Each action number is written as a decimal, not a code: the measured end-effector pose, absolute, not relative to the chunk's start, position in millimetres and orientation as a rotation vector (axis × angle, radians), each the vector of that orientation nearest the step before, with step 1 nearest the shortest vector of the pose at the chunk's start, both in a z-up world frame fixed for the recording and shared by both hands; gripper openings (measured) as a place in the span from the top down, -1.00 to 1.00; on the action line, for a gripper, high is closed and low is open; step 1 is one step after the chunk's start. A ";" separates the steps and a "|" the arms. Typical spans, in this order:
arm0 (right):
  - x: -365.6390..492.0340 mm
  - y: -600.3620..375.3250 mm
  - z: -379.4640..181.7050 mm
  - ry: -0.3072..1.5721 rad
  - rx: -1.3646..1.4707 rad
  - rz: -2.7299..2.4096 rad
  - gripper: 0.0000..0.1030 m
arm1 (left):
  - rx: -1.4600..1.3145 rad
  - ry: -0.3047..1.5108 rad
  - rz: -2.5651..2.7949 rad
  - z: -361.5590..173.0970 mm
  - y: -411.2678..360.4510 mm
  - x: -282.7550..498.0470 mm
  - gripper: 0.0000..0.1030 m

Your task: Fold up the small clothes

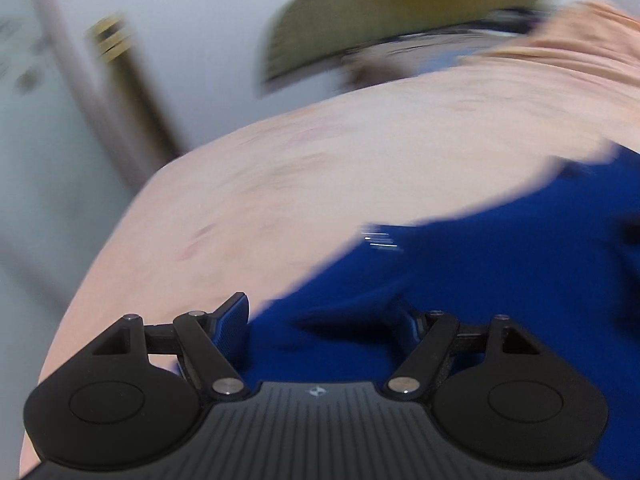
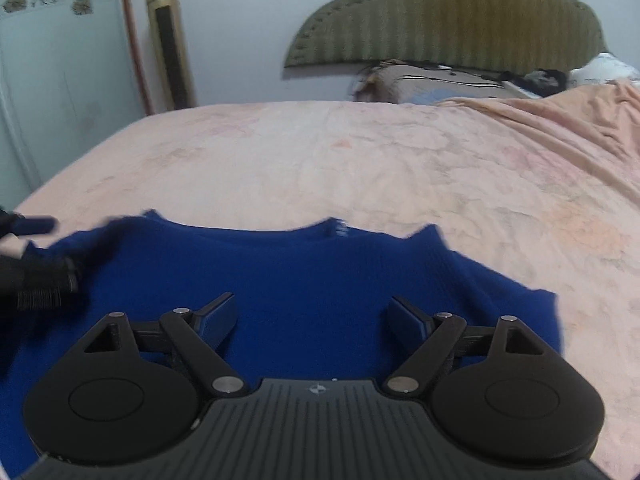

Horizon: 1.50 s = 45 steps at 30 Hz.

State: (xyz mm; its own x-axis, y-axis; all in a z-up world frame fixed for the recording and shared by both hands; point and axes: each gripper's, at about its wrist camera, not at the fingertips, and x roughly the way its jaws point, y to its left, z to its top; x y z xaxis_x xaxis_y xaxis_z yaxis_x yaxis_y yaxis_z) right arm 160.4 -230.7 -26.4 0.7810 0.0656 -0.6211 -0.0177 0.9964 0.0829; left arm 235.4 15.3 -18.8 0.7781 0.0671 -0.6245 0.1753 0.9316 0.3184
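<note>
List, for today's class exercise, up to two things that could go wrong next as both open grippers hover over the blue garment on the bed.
1. The blue garment lies spread on a soft, wrinkled pink bedsheet; the right gripper might pinch sheet along with cloth.
2. The left gripper view is blurred, suggesting quick motion; it may miss the garment's edge or drag it crooked.

The right hand-held gripper (image 2: 310,320) hovers, jaws apart, over a blue sweater (image 2: 320,272) on the bed (image 2: 360,160).
</note>
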 end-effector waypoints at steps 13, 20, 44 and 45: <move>145.4 -239.8 -32.6 0.694 0.031 -0.047 -0.86 | 0.205 0.754 0.015 -9.6 43.1 220.9 -0.45; 122.9 -238.7 -19.4 0.663 0.044 -0.059 -0.94 | 0.192 0.759 0.000 -9.2 49.5 197.7 -0.45; 60.3 -189.2 -30.7 0.708 0.006 0.033 -0.98 | 0.172 0.766 -0.062 -27.8 112.6 74.9 -0.51; 59.4 -189.0 -34.1 0.715 0.005 0.029 -0.99 | 0.171 0.763 -0.058 -28.2 112.3 74.1 -0.51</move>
State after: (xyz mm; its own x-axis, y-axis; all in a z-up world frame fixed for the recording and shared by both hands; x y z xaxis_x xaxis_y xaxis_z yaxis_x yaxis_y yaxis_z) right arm 59.4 -189.0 -34.1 0.7545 0.0278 -0.6558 -0.0245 0.9996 0.0143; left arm 74.1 112.3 -28.2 0.7219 0.0096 -0.6919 0.1144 0.9845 0.1330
